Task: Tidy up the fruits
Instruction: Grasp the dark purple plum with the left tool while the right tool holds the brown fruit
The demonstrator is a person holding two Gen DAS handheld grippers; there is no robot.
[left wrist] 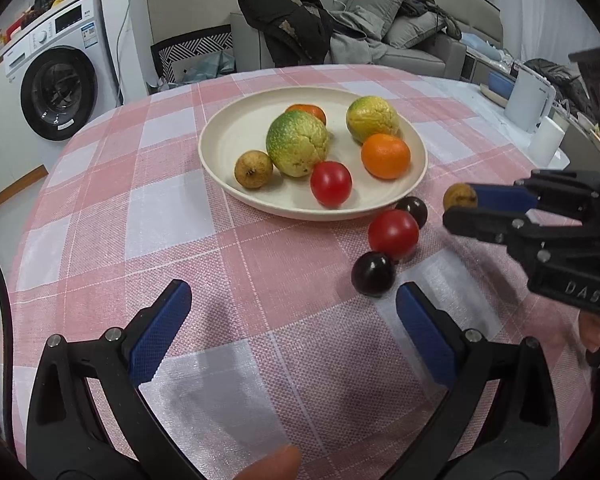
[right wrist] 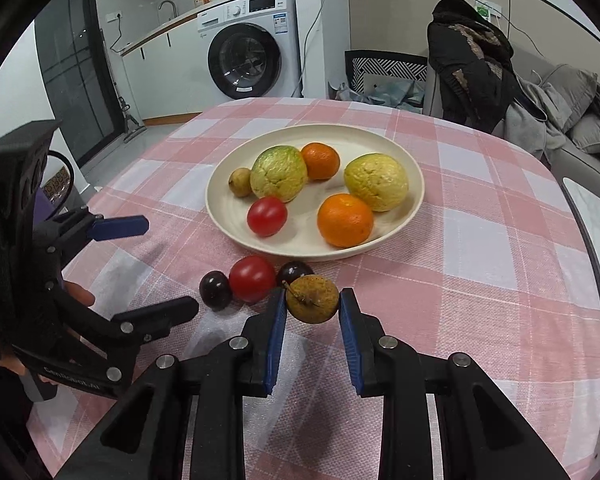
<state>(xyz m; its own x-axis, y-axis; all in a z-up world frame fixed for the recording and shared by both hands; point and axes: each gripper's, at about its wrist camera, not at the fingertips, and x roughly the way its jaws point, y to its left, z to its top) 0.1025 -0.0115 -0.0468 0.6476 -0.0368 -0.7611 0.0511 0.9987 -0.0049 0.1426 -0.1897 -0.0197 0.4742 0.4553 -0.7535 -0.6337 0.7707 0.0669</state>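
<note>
A cream plate point(left wrist: 228, 128) point(right wrist: 380, 136) on the pink checked cloth holds two green-yellow fruits, two oranges, a red tomato point(left wrist: 331, 183) and a small brown fruit point(left wrist: 253, 169). Beside the plate lie a red tomato point(left wrist: 393, 234) point(right wrist: 252, 278) and two dark plums point(left wrist: 373, 273) point(right wrist: 215, 289). My right gripper point(right wrist: 313, 300) point(left wrist: 458, 204) is shut on a brown longan-like fruit point(right wrist: 312, 298) point(left wrist: 459, 196), just off the plate's near rim. My left gripper point(left wrist: 292, 300) point(right wrist: 160, 264) is open and empty, left of the nearest plum.
A white kettle point(left wrist: 530, 100) and a white cup point(left wrist: 546, 140) stand past the table's right edge. A washing machine point(right wrist: 252, 44) and a sofa with clothes point(left wrist: 340, 28) are beyond the table.
</note>
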